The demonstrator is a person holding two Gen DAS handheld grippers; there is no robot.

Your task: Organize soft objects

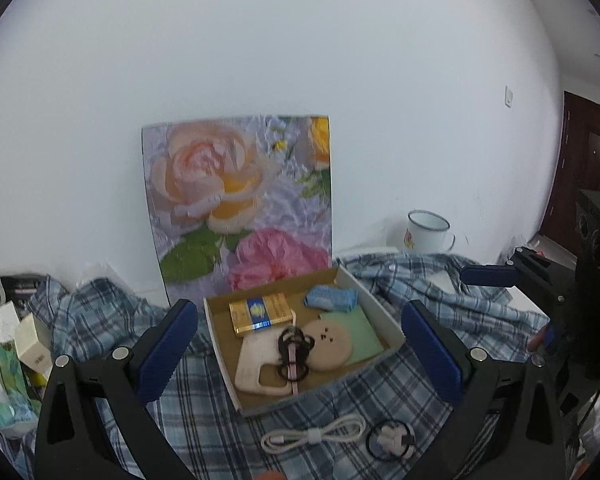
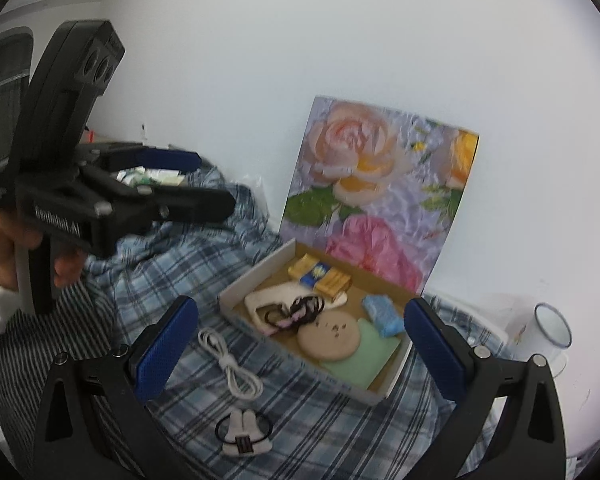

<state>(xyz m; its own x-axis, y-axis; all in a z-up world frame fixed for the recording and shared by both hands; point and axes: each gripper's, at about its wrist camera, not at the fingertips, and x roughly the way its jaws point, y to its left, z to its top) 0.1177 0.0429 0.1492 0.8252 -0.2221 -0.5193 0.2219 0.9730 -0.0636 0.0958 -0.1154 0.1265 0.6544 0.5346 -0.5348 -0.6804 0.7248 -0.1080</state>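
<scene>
A shallow cardboard box point(image 1: 380, 304) point(image 2: 256, 276) lies on a blue plaid cloth point(image 1: 204, 412) point(image 2: 320, 420). It holds a round beige pad point(image 1: 329, 345) point(image 2: 328, 338), a green sheet point(image 1: 362, 330) point(image 2: 364, 356), a blue cloth roll point(image 1: 331, 298) point(image 2: 382, 314), a yellow packet point(image 1: 260, 314) point(image 2: 320, 276), a white cutout point(image 1: 256, 364) and black hair ties point(image 1: 294, 350) point(image 2: 300, 308). A coiled white cable point(image 1: 314, 436) point(image 2: 230, 364) and a white hair tie point(image 1: 390, 438) point(image 2: 244, 434) lie in front. My left gripper point(image 1: 300, 352) point(image 2: 208, 180) is open above the box. My right gripper point(image 2: 300, 344) is open and empty.
A flower painting point(image 1: 240, 200) point(image 2: 380, 188) leans on the white wall behind the box. A white enamel mug point(image 1: 426, 232) point(image 2: 552, 328) stands to the right. Small boxes and bags point(image 1: 16, 344) crowd the left side. A dark door point(image 1: 584, 168) is far right.
</scene>
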